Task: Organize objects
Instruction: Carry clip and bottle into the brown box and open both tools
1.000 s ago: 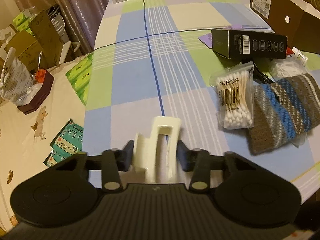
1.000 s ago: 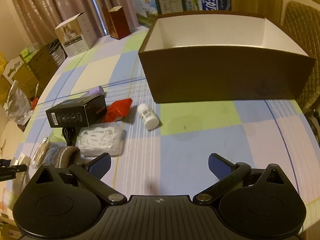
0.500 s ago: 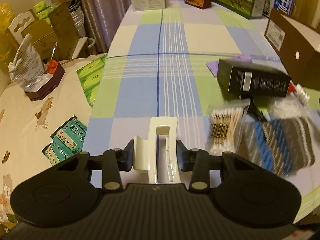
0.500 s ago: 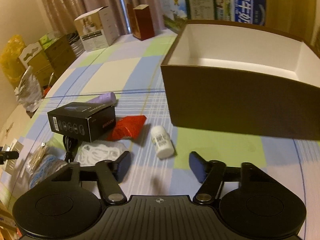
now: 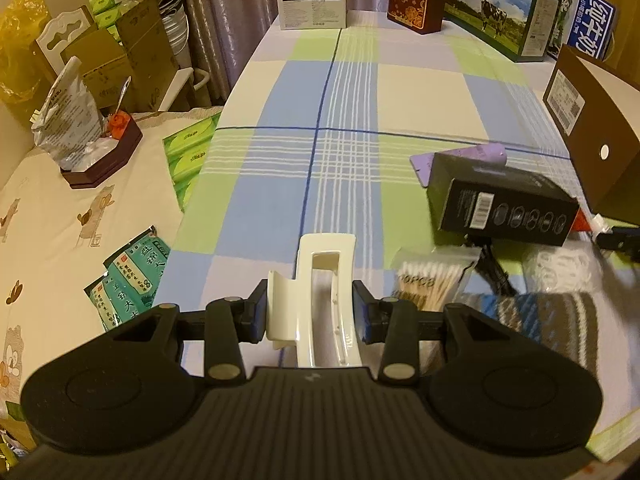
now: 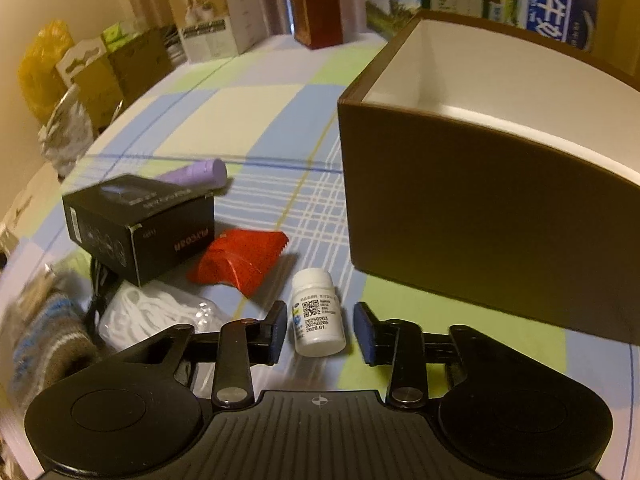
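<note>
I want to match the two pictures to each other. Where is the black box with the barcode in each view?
Left wrist: black box at the right, beyond the cotton swabs.
Right wrist: black box at the left, beside the red packet.
Shared landmark: the purple item behind the box.
</note>
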Demonstrator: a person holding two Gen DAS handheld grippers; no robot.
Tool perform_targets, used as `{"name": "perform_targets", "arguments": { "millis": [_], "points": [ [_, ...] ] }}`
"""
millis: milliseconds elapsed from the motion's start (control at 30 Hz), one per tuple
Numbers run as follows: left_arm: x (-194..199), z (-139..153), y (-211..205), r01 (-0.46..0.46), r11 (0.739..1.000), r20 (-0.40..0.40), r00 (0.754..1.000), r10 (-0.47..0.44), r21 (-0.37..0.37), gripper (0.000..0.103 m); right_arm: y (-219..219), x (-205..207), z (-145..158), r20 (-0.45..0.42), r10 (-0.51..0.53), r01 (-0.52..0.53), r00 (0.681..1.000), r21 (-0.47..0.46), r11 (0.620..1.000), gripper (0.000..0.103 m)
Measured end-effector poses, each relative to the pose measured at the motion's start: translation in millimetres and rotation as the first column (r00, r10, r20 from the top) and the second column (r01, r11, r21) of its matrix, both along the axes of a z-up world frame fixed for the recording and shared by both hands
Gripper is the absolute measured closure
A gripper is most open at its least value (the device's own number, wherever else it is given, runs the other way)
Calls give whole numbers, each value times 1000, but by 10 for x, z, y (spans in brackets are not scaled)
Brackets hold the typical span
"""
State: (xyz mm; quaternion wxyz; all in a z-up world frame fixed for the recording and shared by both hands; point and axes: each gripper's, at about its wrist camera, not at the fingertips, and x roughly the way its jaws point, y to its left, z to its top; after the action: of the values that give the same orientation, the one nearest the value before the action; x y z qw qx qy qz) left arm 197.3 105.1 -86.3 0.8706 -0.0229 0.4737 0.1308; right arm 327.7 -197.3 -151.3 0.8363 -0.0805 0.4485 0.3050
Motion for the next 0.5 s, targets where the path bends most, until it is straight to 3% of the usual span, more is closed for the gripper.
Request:
{"name": "perform_targets", "arguments": {
  "millis": [233, 500],
  "points": [
    [135, 109, -230, 14, 1000, 3, 1000, -14, -5, 67, -85, -21, 89, -5, 49, -49, 999, 27, 998, 79],
    [347, 322, -679, 94, 995, 52, 994, -92, -34, 67, -301, -125, 488, 0, 62, -61, 998, 132, 989, 79]
  ]
}}
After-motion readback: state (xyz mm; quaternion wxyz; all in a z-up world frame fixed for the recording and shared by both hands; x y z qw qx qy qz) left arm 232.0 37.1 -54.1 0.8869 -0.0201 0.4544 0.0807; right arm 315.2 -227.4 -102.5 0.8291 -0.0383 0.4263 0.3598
